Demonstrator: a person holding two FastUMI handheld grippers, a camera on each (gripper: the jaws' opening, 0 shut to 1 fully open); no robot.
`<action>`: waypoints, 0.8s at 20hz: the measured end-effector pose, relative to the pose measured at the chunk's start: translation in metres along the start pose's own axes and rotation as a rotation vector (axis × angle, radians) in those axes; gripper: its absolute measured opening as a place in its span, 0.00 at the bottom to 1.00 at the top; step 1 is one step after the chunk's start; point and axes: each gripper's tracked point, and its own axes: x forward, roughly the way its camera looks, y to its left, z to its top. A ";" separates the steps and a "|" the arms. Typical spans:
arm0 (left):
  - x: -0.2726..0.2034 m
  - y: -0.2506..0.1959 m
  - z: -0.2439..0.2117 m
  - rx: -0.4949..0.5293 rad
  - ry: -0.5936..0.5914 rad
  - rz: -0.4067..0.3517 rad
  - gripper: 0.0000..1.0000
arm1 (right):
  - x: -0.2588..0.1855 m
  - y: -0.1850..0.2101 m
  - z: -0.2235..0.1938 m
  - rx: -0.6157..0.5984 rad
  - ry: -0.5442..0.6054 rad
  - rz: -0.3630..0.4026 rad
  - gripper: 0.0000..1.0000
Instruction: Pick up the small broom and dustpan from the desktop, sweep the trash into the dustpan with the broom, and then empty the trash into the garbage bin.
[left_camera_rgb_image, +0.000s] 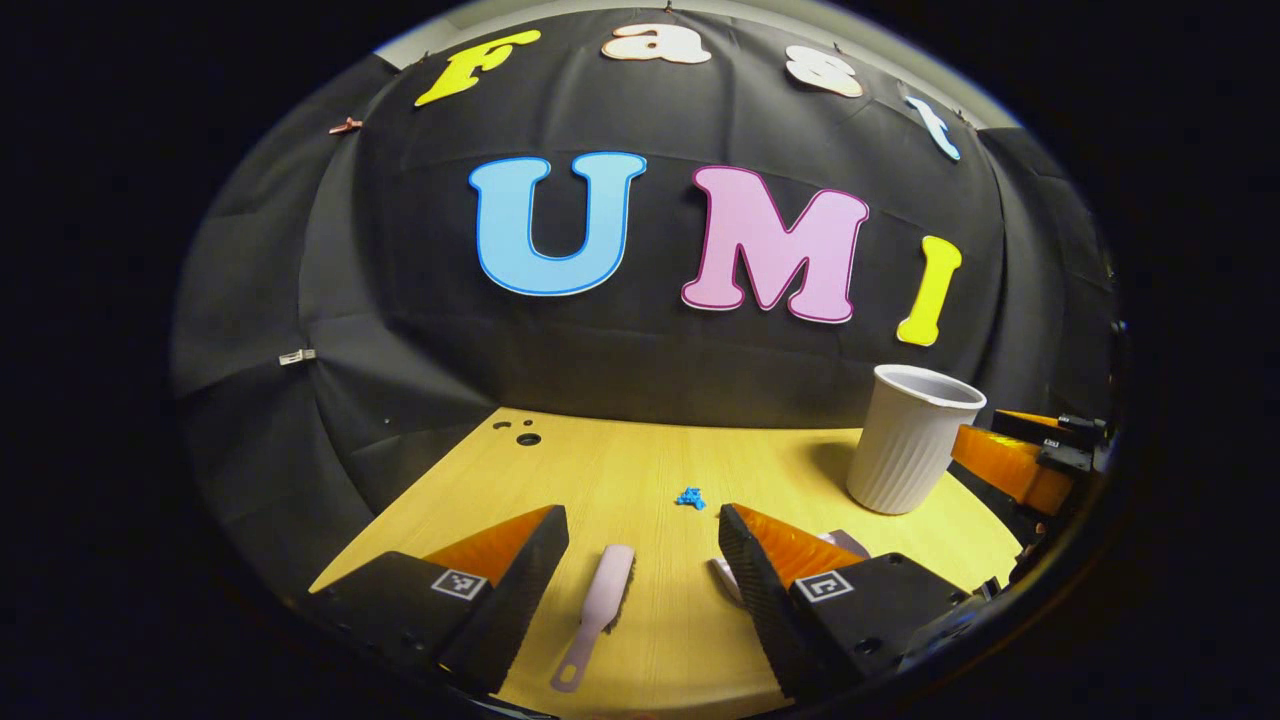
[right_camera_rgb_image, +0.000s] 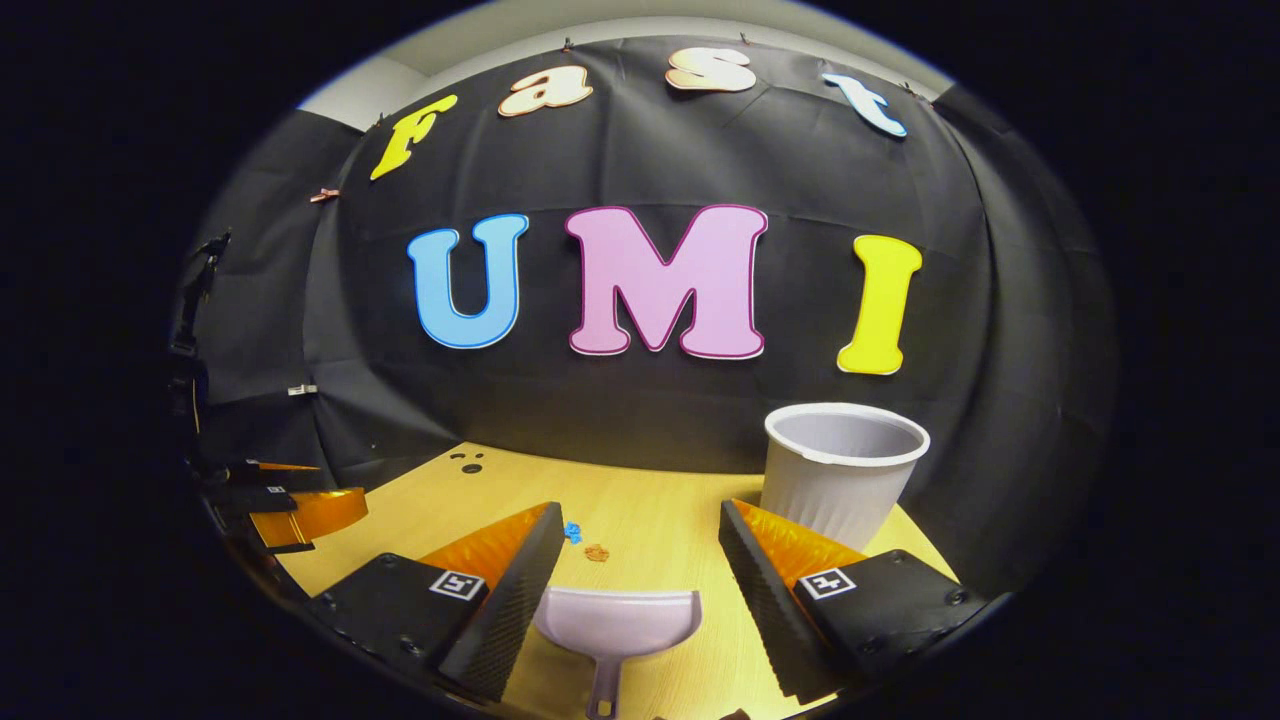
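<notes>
Pink and flat, the broom (left_camera_rgb_image: 600, 612) lies on the desk (left_camera_rgb_image: 640, 470) between the spread fingers of the left gripper (left_camera_rgb_image: 640, 560), and the dustpan (right_camera_rgb_image: 617, 622) lies the same way under the right gripper (right_camera_rgb_image: 640, 560), whose fingers are apart too. I think the pick-up step is just starting, so each gripper needs to drop down and pinch its handle. Farther off sit blue trash (left_camera_rgb_image: 690, 497) and a brown bit (right_camera_rgb_image: 597, 552) with lots of bare desk around, then the bin (right_camera_rgb_image: 842, 470) near the far right edge.
</notes>
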 end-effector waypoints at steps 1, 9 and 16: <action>0.001 0.004 -0.004 -0.005 0.008 0.003 0.96 | 0.002 0.000 -0.002 0.000 0.008 0.004 0.98; 0.013 0.029 -0.041 -0.034 0.117 0.023 0.96 | 0.017 -0.005 -0.021 0.011 0.068 0.017 0.98; 0.033 0.025 -0.112 0.070 0.378 -0.049 0.96 | 0.023 -0.009 -0.045 0.022 0.136 0.027 0.98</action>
